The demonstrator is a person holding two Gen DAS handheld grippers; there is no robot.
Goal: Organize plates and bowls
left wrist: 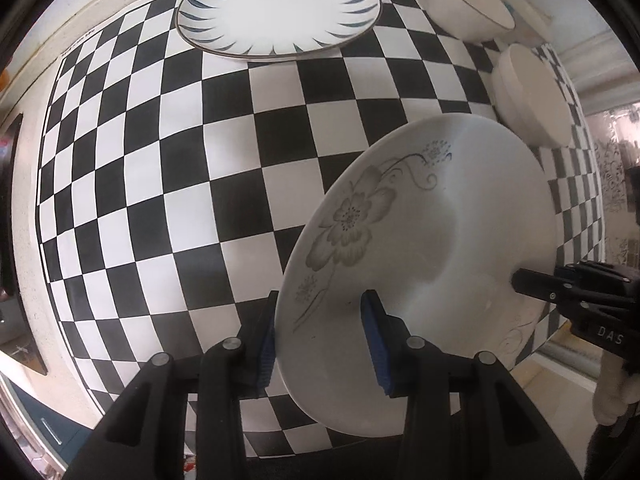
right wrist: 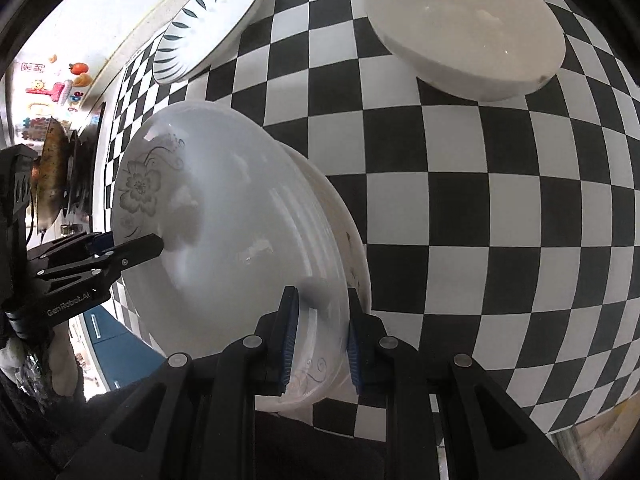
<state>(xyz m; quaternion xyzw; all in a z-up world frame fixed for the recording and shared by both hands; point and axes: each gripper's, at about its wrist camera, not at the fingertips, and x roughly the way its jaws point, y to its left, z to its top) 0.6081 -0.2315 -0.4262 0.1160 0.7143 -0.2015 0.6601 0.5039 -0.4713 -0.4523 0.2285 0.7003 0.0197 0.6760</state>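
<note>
Both tongs, left (left wrist: 318, 338) and right (right wrist: 320, 338), were clamped on opposite rims of the flowered plate stack (right wrist: 224, 216), which I held tilted above the checkered bench (left wrist: 160, 184). Uneven lift could slide plates apart. Bowls (left wrist: 532, 96) and a leaf-patterned plate (left wrist: 280, 8) sat beyond; kitchen clutter lay farther out.

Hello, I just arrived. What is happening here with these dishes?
A person is sorting dishes on a checkered table with two handheld grippers. The left gripper and the right gripper both straddle the rim of the floral plate, which sits tilted. The blue-leaf plate lies at the far edge, and the white bowls are off to the right.
</note>
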